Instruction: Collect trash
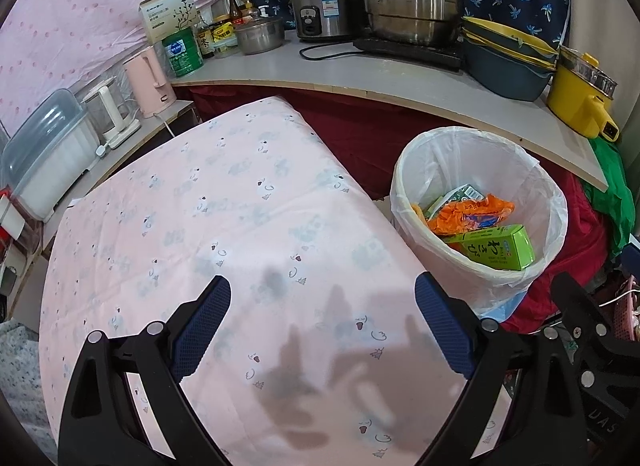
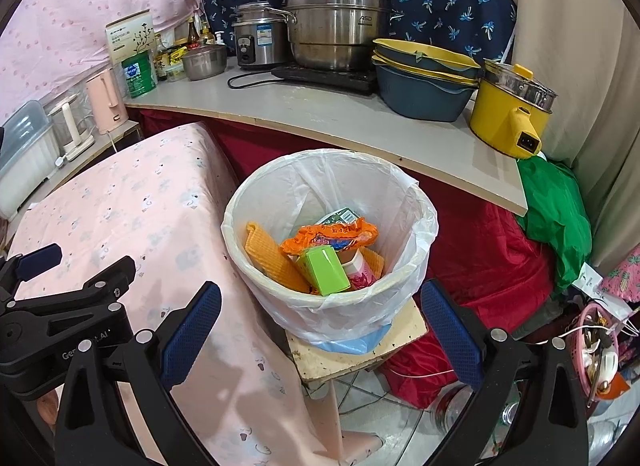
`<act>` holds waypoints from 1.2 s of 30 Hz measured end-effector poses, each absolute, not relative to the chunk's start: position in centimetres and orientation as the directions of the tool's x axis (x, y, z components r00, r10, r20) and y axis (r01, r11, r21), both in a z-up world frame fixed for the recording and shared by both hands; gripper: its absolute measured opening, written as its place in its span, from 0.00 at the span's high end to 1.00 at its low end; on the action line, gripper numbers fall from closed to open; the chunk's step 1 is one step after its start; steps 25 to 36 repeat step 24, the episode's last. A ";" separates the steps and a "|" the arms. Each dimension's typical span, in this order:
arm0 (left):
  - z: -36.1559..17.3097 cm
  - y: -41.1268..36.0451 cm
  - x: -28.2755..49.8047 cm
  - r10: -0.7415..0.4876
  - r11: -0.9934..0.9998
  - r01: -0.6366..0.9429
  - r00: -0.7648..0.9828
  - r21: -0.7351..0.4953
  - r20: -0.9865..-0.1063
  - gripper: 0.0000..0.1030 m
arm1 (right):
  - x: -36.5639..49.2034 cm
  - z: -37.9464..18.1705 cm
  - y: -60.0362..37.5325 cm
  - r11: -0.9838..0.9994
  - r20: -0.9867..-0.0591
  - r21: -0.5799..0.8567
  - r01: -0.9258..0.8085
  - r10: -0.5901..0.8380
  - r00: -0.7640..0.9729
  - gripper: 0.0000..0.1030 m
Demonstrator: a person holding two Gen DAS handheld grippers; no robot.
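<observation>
Beside the pink-covered surface (image 1: 224,217), a white bin (image 2: 332,306) lined with a translucent bag stands on a small worn stool (image 2: 404,330). Bin holds the collected trash: green carton (image 2: 326,272) on top, tilted; orange wrapper (image 2: 332,236) behind it; orange waffle-textured sheet (image 2: 266,260) leaning against the left wall; pink-printed cup (image 2: 362,272) just right of the carton, partly covered.

Left gripper (image 1: 322,298): jaws spread wide, nothing between them, hovering over the pink cloth. Its shadow falls on the cloth below. Cloth under it carries no loose items in view.

Right gripper (image 2: 320,310): jaws also wide apart, holding nothing, positioned over the near rim of the bin. The bin sits between the two blue pads (image 2: 452,334) in the right wrist view. Left gripper body is visible at the left edge of that view, above the cloth.

Behind: a grey counter with a large steel steamer pot (image 2: 340,29), rice cooker (image 2: 258,39), stacked blue and yellow basins (image 2: 424,81) and a yellow electric pot (image 2: 508,113). Red cloth (image 2: 480,250) hangs below the counter edge.
</observation>
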State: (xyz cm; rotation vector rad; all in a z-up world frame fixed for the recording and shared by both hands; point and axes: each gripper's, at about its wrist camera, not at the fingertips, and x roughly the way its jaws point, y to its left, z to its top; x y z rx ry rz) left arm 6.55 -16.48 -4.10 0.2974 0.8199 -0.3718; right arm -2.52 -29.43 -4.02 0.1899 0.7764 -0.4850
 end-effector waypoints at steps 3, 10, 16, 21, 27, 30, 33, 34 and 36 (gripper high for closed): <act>-4.2 -16.4 6.6 -0.208 0.893 0.436 0.620 0.112 -0.756 0.14 | -2.5 -4.1 -29.5 0.875 -0.712 -0.011 0.485 -0.347 0.611 0.06; -4.4 -16.6 6.3 -0.207 0.889 0.442 0.620 0.118 -0.757 0.14 | -2.5 -4.2 -29.4 0.874 -0.714 -0.012 0.486 -0.348 0.607 0.06; -4.4 -16.8 6.2 -0.207 0.887 0.445 0.620 0.123 -0.757 0.14 | -2.6 -4.2 -29.5 0.871 -0.711 -0.011 0.491 -0.352 0.608 0.06; -4.4 -16.7 6.4 -0.200 0.892 0.436 0.616 0.118 -0.762 0.14 | -2.7 -4.2 -29.5 0.870 -0.711 -0.009 0.493 -0.352 0.609 0.06; -4.5 -16.5 6.5 -0.198 0.895 0.432 0.609 0.112 -0.768 0.14 | -2.7 -4.2 -29.6 0.870 -0.710 -0.011 0.494 -0.355 0.609 0.06; -4.5 -16.5 6.5 -0.198 0.895 0.432 0.609 0.112 -0.768 0.14 | -2.7 -4.2 -29.6 0.870 -0.710 -0.011 0.494 -0.355 0.609 0.06; -4.5 -16.5 6.5 -0.198 0.895 0.432 0.609 0.112 -0.768 0.14 | -2.7 -4.2 -29.6 0.870 -0.710 -0.011 0.494 -0.355 0.609 0.06; -4.5 -16.5 6.5 -0.198 0.895 0.432 0.609 0.112 -0.768 0.14 | -2.7 -4.2 -29.6 0.870 -0.710 -0.011 0.494 -0.355 0.609 0.06; -4.5 -16.5 6.5 -0.198 0.895 0.432 0.609 0.112 -0.768 0.14 | -2.7 -4.2 -29.6 0.870 -0.710 -0.011 0.494 -0.355 0.609 0.06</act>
